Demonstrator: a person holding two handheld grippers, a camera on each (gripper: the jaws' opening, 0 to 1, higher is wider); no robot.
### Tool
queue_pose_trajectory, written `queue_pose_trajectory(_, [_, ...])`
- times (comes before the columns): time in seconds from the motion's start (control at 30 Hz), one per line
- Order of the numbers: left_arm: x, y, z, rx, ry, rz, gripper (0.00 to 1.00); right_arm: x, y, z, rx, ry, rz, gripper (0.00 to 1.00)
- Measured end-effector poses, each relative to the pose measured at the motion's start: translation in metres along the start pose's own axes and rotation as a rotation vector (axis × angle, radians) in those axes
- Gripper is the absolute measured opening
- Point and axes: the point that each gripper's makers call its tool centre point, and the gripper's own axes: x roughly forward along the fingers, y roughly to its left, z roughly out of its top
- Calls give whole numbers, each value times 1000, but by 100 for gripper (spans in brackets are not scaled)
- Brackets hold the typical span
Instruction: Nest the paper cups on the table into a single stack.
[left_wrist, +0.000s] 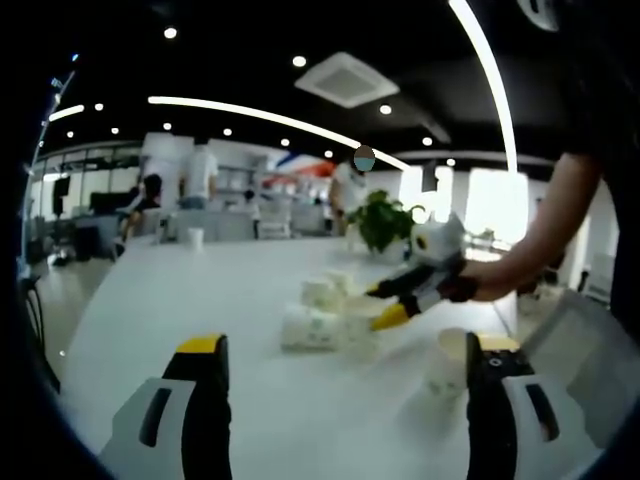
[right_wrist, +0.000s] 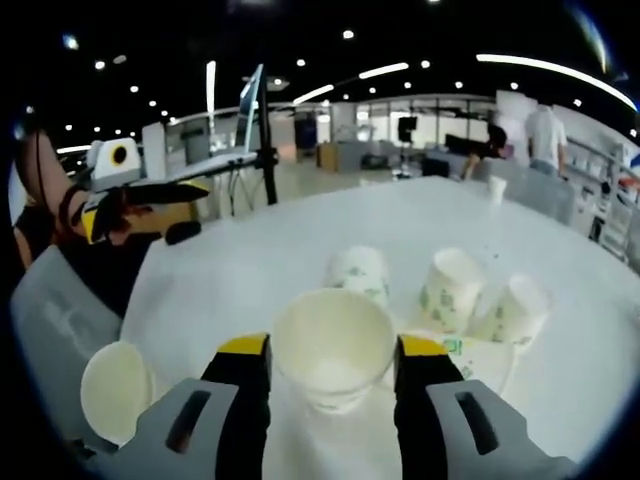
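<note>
Between the jaws of my right gripper (right_wrist: 332, 350) stands a white paper cup (right_wrist: 335, 375), mouth toward the camera, and the jaws are shut against its sides. Beyond it, several green-printed cups lie tipped on the white table (right_wrist: 250, 260): one cup (right_wrist: 360, 270), another (right_wrist: 450, 290) and a third (right_wrist: 520, 310). An upright cup (right_wrist: 115, 390) stands at lower left. In the left gripper view, my left gripper (left_wrist: 347, 350) is wide open over the bare table (left_wrist: 200, 290). The right gripper (left_wrist: 385, 305) reaches in over the cup cluster (left_wrist: 320, 315), and a single cup (left_wrist: 450, 365) stands by my right jaw.
A potted plant (left_wrist: 385, 220) stands at the far table end, with a lone cup (left_wrist: 195, 237) farther back. A grey bin (left_wrist: 590, 360) sits at the table's edge. People stand in the background. The left gripper (right_wrist: 195, 210), held by a hand, shows at the left.
</note>
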Motion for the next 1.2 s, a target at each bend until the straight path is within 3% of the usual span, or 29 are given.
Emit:
queue_pose_trajectory(0.67, [2, -3, 4, 4, -6, -8, 96, -16, 1, 9, 4, -19, -10, 43])
queue_pose_trajectory(1.2, [4, -7, 7, 11, -12, -15, 97, -37, 7, 32, -26, -69, -6, 42])
